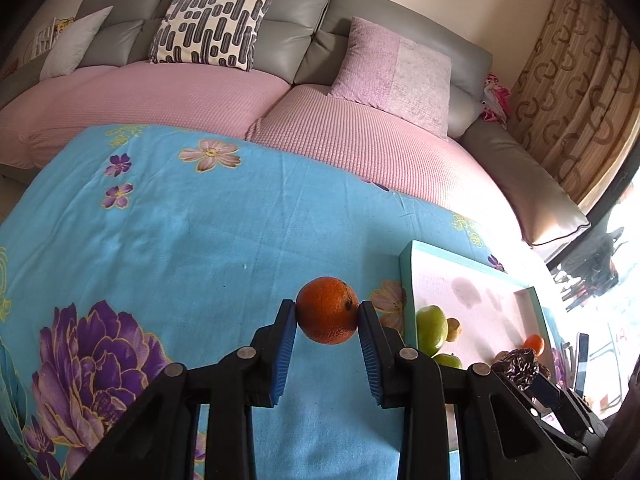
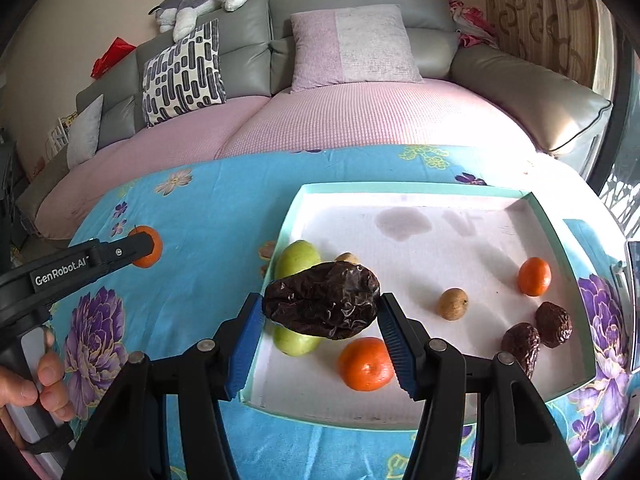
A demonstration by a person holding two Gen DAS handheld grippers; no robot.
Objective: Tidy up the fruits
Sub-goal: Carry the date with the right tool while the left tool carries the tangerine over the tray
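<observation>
Both tongs are loaded, so the step in hand looks like carrying fruit to the tray [image 2: 532,202]. The left tongs [image 1: 327,312] are clamped on an orange [image 1: 327,309], held above the blue flowered cloth [image 1: 180,240] on the worktop, just left of the tray and not yet over it. The right tongs [image 2: 322,314] are clamped on a dark date [image 2: 324,305], hanging over the tray's near-left part, above two green fruits [image 2: 298,258].

Next, I judge, the date wants lowering onto a bare patch of the tray floor before the pads part; the two other dates [image 2: 554,324] lie together near the right wall, so setting it beside them would sort like with like (if grouping is the aim, which the task does not spell out). The orange must cross the left rim and could join the orange [image 2: 366,364] near the front or the one [image 2: 534,276] farther right.

The date is wrinkled, glossy and elongated, probably soft and sticky, so it may cling to a pad on release. The held orange is round with a pitted skin and a dark blemish; it could roll once freed. The tray is shallow, rectangular, teal-rimmed, with a pale stained floor. A small tan fruit [image 2: 453,303] sits mid-tray.
</observation>
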